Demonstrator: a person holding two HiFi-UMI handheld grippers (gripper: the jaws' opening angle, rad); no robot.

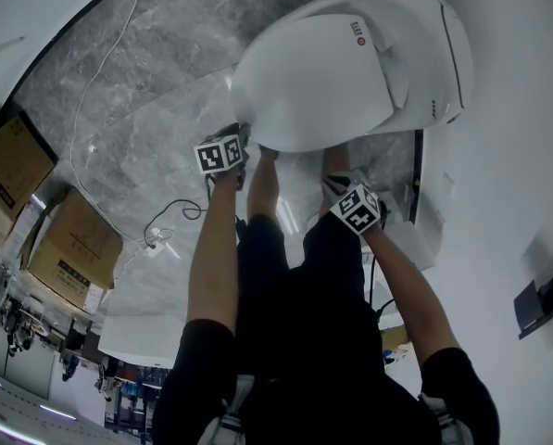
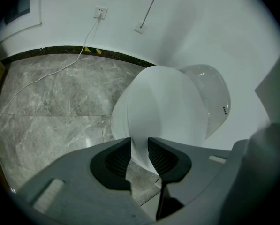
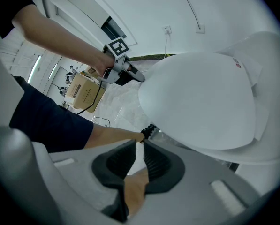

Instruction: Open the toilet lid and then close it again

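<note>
The white toilet lid (image 1: 322,72) fills the upper right of the head view, tilted a little above the seat. My left gripper (image 1: 248,142) is at its front left rim. In the left gripper view the lid's edge (image 2: 163,111) runs down between the black pads (image 2: 118,156) and fills the gap of the left gripper (image 2: 140,151), which is shut on it. My right gripper (image 1: 336,176) hangs just below the lid's front edge. In its own view the right gripper (image 3: 139,149) shows a narrow empty gap under the lid (image 3: 200,102), with the left gripper (image 3: 130,74) at the rim.
Grey marble floor (image 2: 50,102) spreads left of the toilet. Cardboard boxes (image 1: 72,239) stand at the left, and a black cable (image 1: 169,216) lies on the floor near my legs. A white wall with a socket (image 2: 100,12) is behind; another wall closes the right.
</note>
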